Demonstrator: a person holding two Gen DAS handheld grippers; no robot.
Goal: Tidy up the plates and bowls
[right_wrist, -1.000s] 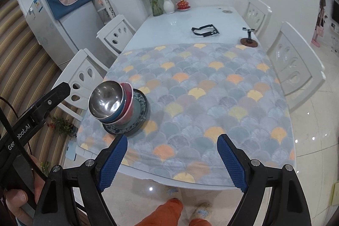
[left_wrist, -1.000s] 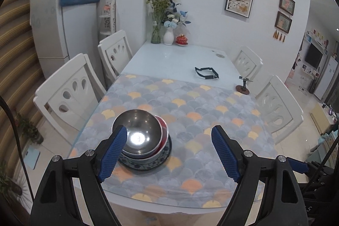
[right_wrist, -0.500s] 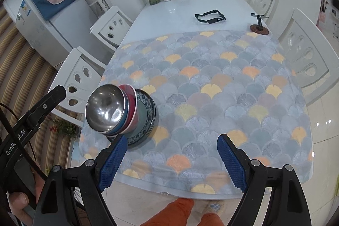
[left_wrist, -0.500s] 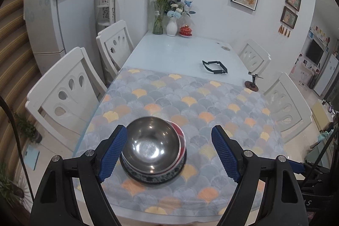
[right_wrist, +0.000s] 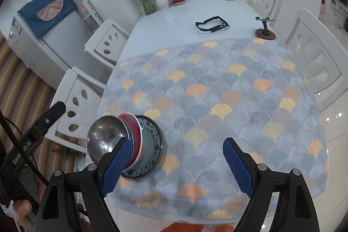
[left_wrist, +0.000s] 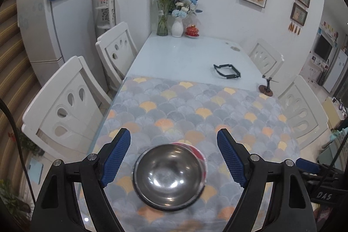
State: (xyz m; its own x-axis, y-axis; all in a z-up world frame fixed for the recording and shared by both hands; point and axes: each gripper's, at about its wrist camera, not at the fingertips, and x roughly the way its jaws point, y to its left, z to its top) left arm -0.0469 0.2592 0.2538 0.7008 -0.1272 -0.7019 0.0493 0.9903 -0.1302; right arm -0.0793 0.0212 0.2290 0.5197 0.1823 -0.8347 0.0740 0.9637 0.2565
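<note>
A shiny steel bowl [left_wrist: 169, 175] tops a stack near the front left corner of the patterned table mat [left_wrist: 195, 105]. Under it sits a red bowl [left_wrist: 199, 152]. My left gripper [left_wrist: 173, 134] hovers open above this stack, the steel bowl centred between its blue pads with nothing touching. In the right wrist view the steel bowl [right_wrist: 104, 138], the red bowl [right_wrist: 133, 123] and a blue patterned plate [right_wrist: 153, 145] at the bottom show from the side. My right gripper [right_wrist: 175, 141] is open and empty, its left pad overlapping the stack in the picture.
White chairs [left_wrist: 65, 105] stand along both long sides of the table. A black frame [left_wrist: 226, 73], a small stand on a wooden base [left_wrist: 266, 88], vases [left_wrist: 176, 26] and a red lidded cup [left_wrist: 192, 30] sit farther back. A fridge [left_wrist: 54, 21] is at the left.
Both grippers moved forward toward the stack. In the left wrist view the steel bowl shifted from beside the left pad to the middle between the pads. Jaw widths look unchanged.
</note>
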